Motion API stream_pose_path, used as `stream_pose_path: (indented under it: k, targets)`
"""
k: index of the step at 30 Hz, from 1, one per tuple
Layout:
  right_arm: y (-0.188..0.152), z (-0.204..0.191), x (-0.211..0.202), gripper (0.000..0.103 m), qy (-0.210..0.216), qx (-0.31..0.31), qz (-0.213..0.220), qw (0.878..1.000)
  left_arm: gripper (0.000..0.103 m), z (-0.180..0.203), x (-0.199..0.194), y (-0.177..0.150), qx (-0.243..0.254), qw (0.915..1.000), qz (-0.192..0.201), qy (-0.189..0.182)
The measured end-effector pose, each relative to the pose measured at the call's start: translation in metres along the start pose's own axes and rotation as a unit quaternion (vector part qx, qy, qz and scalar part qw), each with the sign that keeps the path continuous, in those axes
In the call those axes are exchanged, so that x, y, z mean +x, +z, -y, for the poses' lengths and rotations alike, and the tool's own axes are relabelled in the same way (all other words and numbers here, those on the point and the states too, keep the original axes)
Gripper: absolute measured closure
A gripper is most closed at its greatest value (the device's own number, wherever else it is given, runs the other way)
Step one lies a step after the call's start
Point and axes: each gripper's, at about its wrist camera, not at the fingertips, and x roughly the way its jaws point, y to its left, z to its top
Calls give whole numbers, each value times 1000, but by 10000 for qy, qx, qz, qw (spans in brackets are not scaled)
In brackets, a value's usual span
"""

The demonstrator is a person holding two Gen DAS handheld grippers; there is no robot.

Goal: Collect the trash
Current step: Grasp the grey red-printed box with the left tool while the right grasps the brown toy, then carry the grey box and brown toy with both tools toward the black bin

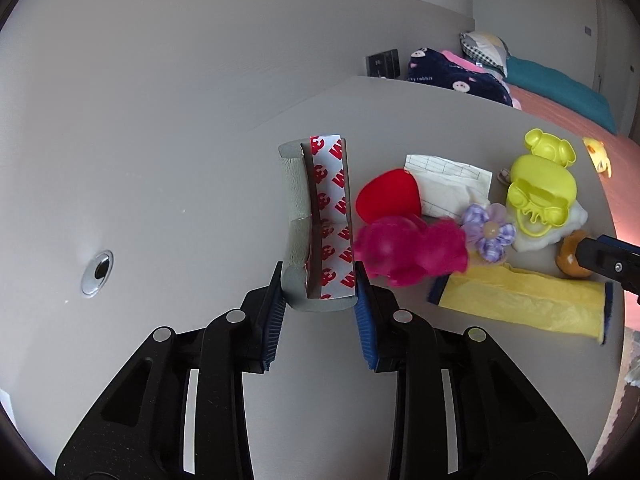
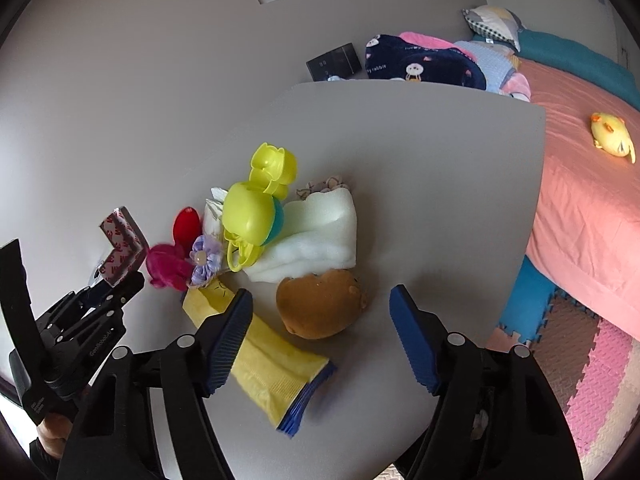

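My left gripper (image 1: pixel 320 284) is shut on the near end of a grey foam corner guard (image 1: pixel 316 216) lined with red-and-white tape backing; it also shows held up in the right wrist view (image 2: pixel 122 244). My right gripper (image 2: pixel 320 312) is open and empty, just above the table near a brown plush toy (image 2: pixel 320 304). A yellow cloth with a blue edge (image 2: pixel 264 360) lies under its left finger. White foam pieces (image 2: pixel 320 236), a folded paper tissue pack (image 1: pixel 448 188) and a magenta plush (image 1: pixel 408 252) lie in a pile.
The grey table (image 2: pixel 440 184) also holds a yellow plastic toy (image 2: pixel 252 208), a red heart-shaped piece (image 1: pixel 388 198) and a purple fabric flower (image 1: pixel 490 232). A bed (image 2: pixel 592 200) with a pink sheet stands to the right. Foam floor mats (image 2: pixel 592 380) lie below.
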Motion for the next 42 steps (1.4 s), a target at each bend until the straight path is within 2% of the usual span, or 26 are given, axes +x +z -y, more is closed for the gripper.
stream_pose_path:
  k: [4, 7, 14, 26, 30, 42]
  targets:
    - [1, 1, 7, 43, 12, 8, -62, 10000, 71, -6, 2, 0, -84, 9999, -58, -71]
    - [1, 0, 9, 55, 17, -56, -99, 9999, 71, -8, 1, -1, -82, 9999, -69, -107]
    - [1, -2, 4, 55, -27, -109, -33, 9999, 71, -6, -7, -3, -78, 9999, -34, -133]
    - [-6, -10, -39, 55, 17, -215, 252, 9995, 71, -4, -42, -9, -114, 9995, 181, -234]
    - [-13, -9, -56, 55, 16, -248, 344, 9991, 71, 4, -54, -9, -70, 9994, 258, -238]
    - [-30, 3, -103, 55, -83, -283, 604, 9977, 71, 46, -84, -9, 136, 9972, 458, -578]
